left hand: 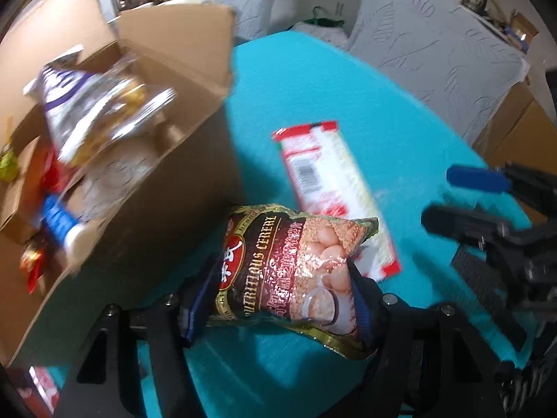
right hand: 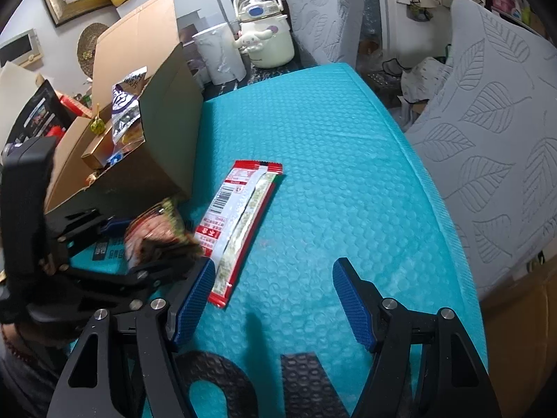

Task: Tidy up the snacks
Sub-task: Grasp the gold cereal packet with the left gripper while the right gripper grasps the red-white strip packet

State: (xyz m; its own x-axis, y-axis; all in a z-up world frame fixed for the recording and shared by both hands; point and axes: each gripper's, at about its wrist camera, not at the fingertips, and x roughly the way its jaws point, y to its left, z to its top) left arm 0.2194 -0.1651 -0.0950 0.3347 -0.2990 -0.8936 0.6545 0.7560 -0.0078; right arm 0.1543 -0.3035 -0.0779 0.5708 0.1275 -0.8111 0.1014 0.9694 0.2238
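Note:
My left gripper (left hand: pixel 275 299) is shut on a brown cereal packet (left hand: pixel 292 264) and holds it just above the teal table, beside the open cardboard box (left hand: pixel 146 230). The packet also shows in the right wrist view (right hand: pixel 156 233). The box holds several snacks, among them a purple-and-silver bag (left hand: pixel 90 104). A long red-and-white snack packet (right hand: pixel 240 223) lies flat on the table; it also shows in the left wrist view (left hand: pixel 330 188). My right gripper (right hand: pixel 271 296) is open and empty, low over the table just right of that packet's near end.
The teal bubble-wrap mat (right hand: pixel 348 156) covers the table. Grey leaf-pattern chairs (right hand: pixel 487 146) stand along the right and far edges. A cream kettle (right hand: pixel 264 35) and a white cup (right hand: pixel 219 52) stand beyond the box. The box (right hand: pixel 139 146) fills the table's left side.

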